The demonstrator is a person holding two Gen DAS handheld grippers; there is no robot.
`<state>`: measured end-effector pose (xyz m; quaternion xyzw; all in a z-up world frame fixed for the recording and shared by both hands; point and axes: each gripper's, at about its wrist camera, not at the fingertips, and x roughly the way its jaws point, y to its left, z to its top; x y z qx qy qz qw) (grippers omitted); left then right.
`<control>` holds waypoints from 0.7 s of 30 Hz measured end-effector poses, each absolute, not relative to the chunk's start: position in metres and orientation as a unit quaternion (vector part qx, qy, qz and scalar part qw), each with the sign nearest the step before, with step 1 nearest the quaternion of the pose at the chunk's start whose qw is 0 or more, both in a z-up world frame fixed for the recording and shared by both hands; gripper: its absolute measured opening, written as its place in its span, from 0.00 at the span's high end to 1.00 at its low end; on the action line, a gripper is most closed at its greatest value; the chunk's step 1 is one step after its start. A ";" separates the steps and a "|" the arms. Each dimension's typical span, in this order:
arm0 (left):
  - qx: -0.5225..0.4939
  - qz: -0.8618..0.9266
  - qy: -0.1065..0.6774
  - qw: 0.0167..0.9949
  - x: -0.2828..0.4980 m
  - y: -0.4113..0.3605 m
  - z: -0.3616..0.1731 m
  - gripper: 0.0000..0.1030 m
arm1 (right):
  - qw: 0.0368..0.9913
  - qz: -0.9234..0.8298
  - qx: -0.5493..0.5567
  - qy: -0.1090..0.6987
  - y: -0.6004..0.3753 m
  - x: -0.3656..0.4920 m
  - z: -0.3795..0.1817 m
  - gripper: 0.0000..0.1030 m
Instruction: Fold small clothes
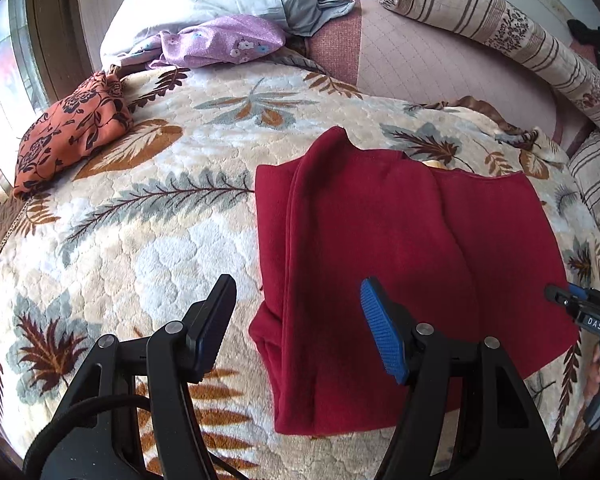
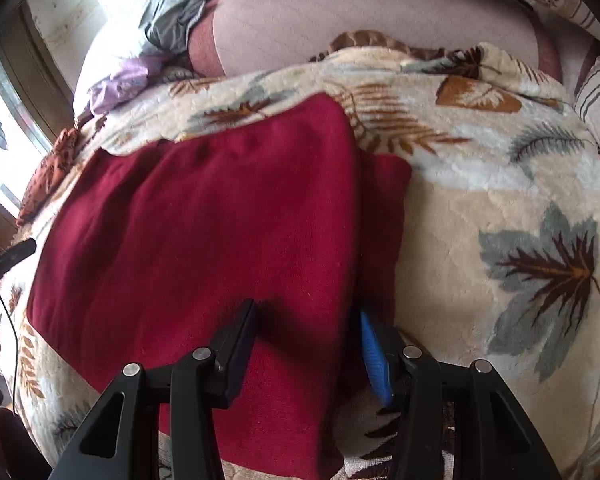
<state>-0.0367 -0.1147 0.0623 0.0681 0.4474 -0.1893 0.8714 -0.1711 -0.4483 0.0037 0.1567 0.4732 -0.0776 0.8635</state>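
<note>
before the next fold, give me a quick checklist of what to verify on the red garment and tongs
1. Red garment lying on the blanket: ok.
2. Left tongs open, holding nothing: ok.
3. Right tongs open, straddling the garment's right fold: ok.
4. Garment smooth: not ok, ridges run lengthwise.
5. Orange cloth apart from the garment: ok.
6. Cloth caught between the right tongs: cannot tell.

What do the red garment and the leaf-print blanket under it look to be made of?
Red garment: looks like fleece or a brushed knit, matte with a soft fuzzy nap and thick rounded fold edges. Leaf-print blanket: seems a plush, probably synthetic pile, embossed in scale-like puffs with a slight sheen. Exact fibres cannot be told.
</note>
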 end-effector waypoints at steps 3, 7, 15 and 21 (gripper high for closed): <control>0.064 -0.182 0.449 0.872 -0.044 -0.110 0.060 0.36 | 0.868 -0.090 0.150 0.466 -0.443 -0.172 0.018 0.54; 0.058 -0.174 0.457 0.870 -0.047 -0.104 0.053 0.36 | 0.888 -0.075 0.141 0.431 -0.421 -0.168 0.052 0.54; 0.034 -0.171 0.472 0.864 -0.039 -0.090 0.036 0.36 | 0.903 0.029 0.144 0.405 -0.344 -0.091 0.075 0.54; 0.010 -0.187 0.486 0.854 -0.030 -0.080 0.027 0.36 | 0.890 0.082 0.157 0.421 -0.283 -0.011 0.067 0.47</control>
